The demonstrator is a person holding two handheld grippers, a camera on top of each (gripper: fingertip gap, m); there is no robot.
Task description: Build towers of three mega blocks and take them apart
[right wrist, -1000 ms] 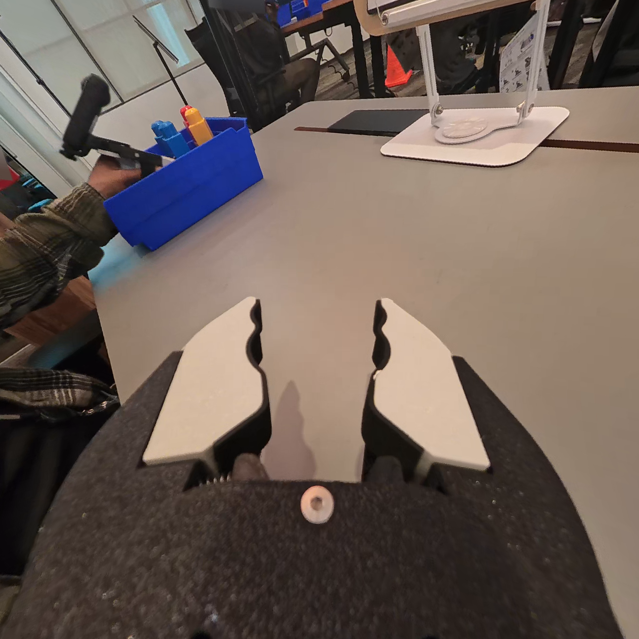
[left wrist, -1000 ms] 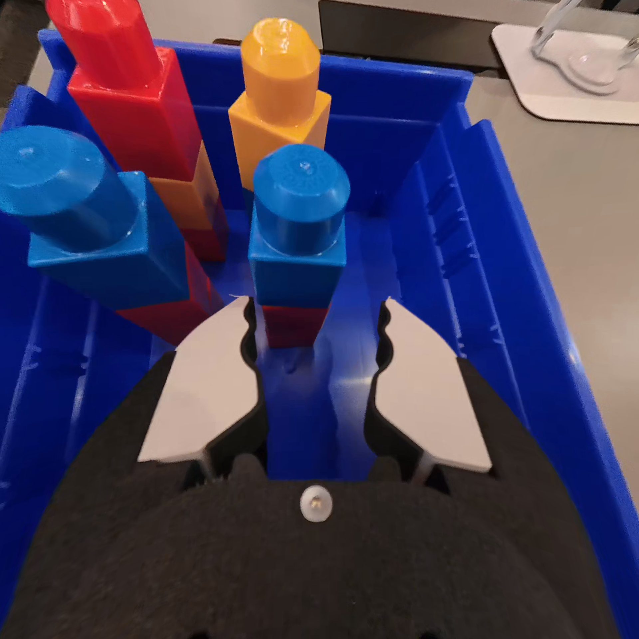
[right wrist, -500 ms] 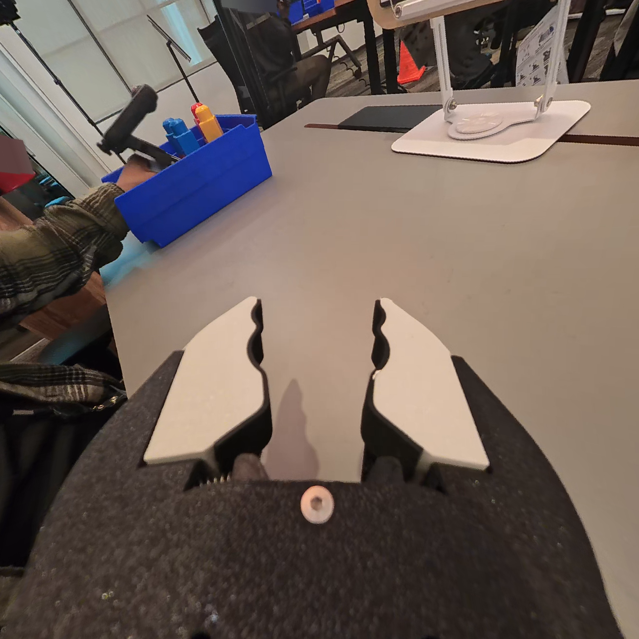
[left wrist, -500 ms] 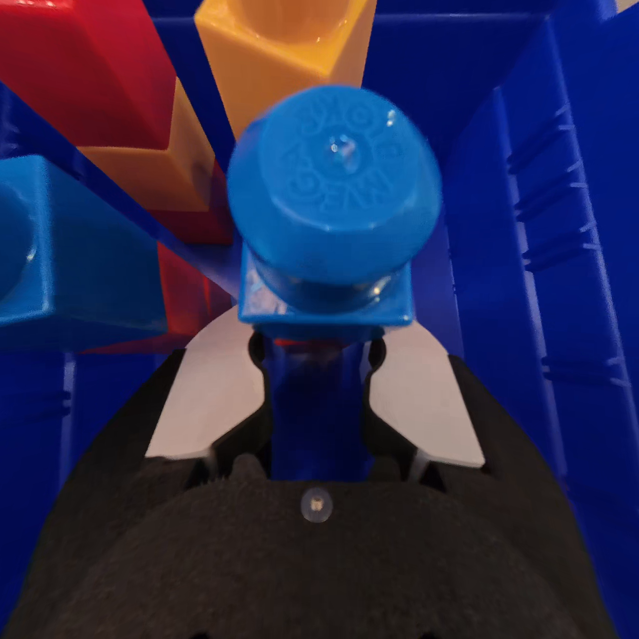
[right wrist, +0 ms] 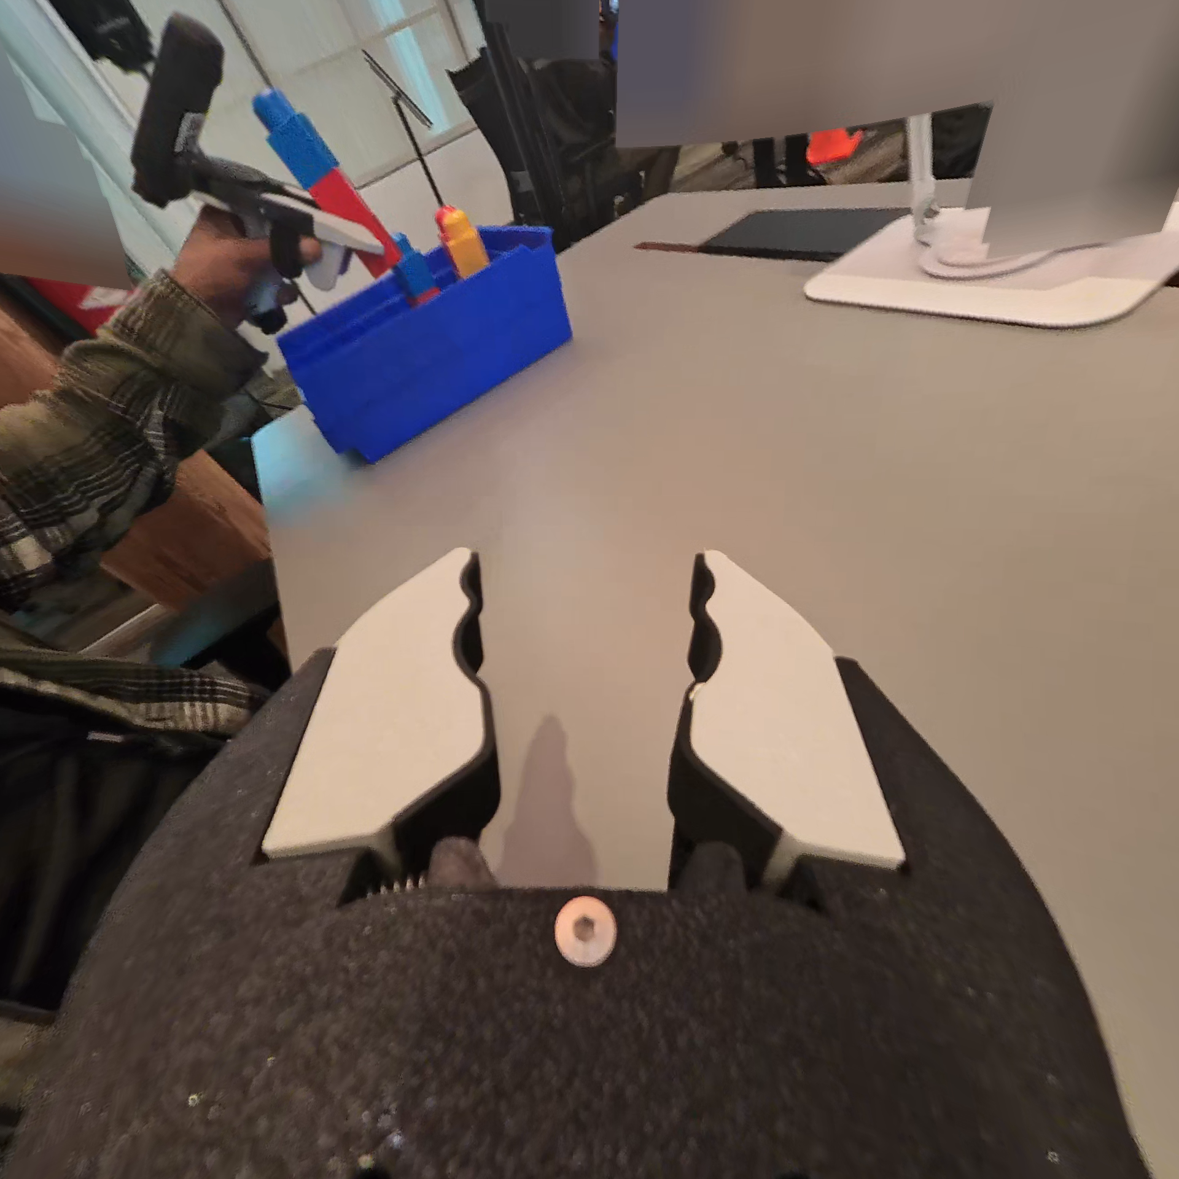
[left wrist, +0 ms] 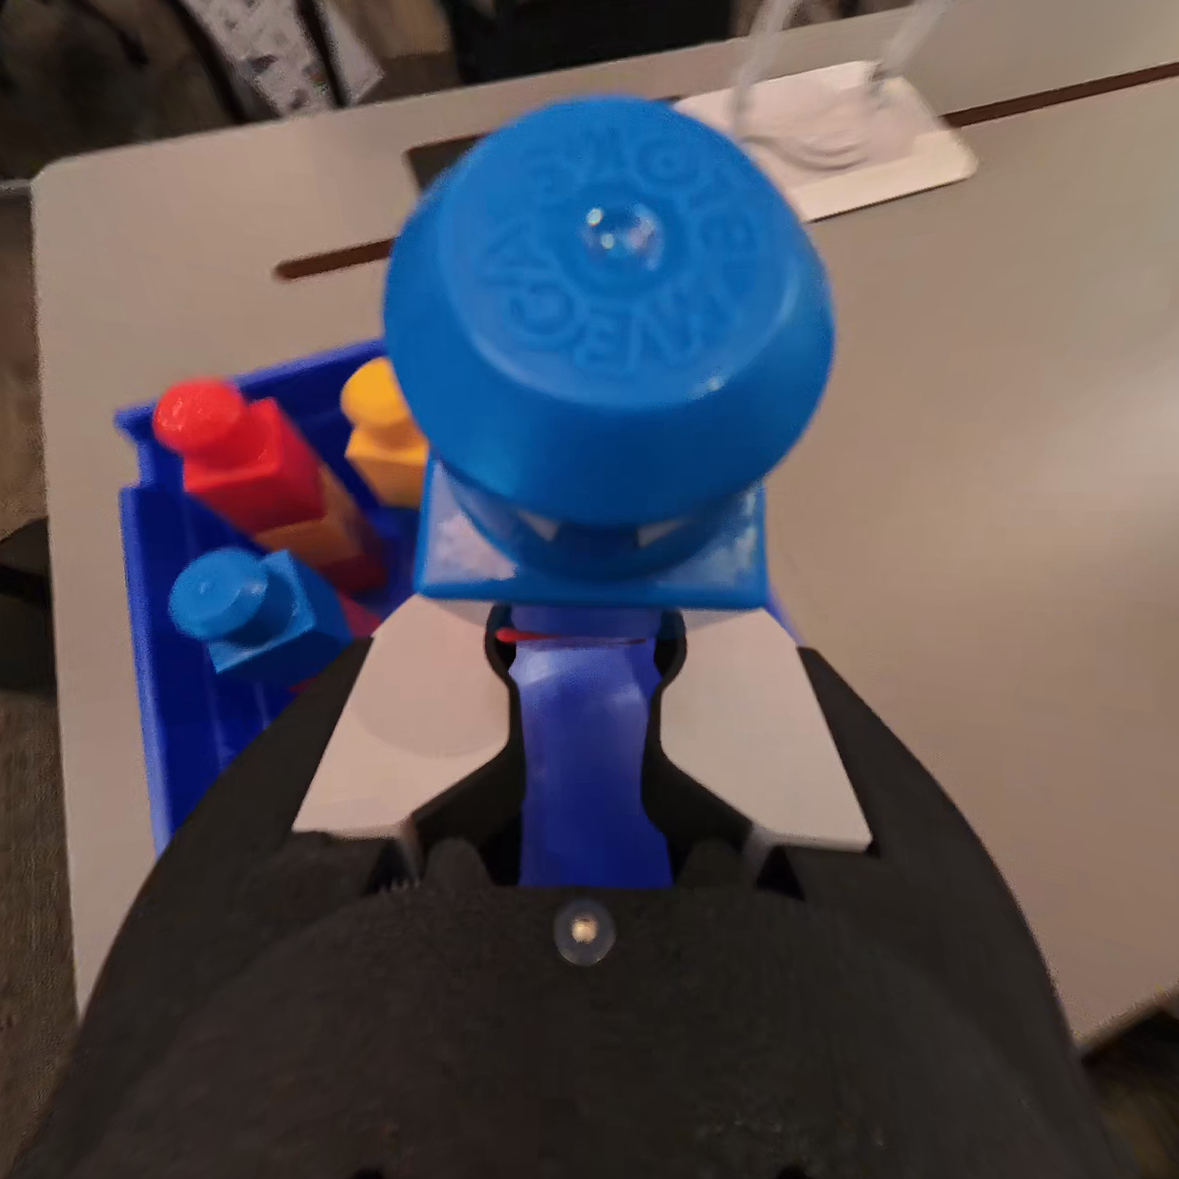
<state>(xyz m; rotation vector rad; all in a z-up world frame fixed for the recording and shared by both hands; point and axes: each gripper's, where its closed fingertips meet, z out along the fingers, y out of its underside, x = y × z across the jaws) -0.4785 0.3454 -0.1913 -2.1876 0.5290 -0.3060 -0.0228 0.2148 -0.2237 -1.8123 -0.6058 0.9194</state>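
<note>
Towers (left wrist: 274,485) upright in blue bin (left wrist: 172,734)

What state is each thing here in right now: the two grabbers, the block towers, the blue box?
Left gripper: shut on blue-topped tower.
Blue-topped tower: lifted above bin, tilted.
Right gripper: open, empty, over table.
Blue bin: on table, holding three other towers.

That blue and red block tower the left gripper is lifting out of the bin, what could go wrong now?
1. The left gripper holds the blue-topped tower low on its stack, tilted, so the upper blocks might lever loose or the stack slip.
2. Its lower end is close above the blue bin and the other towers standing there; a swing could topple them.
3. The right gripper is open and far off, so it cannot steady anything.
</note>
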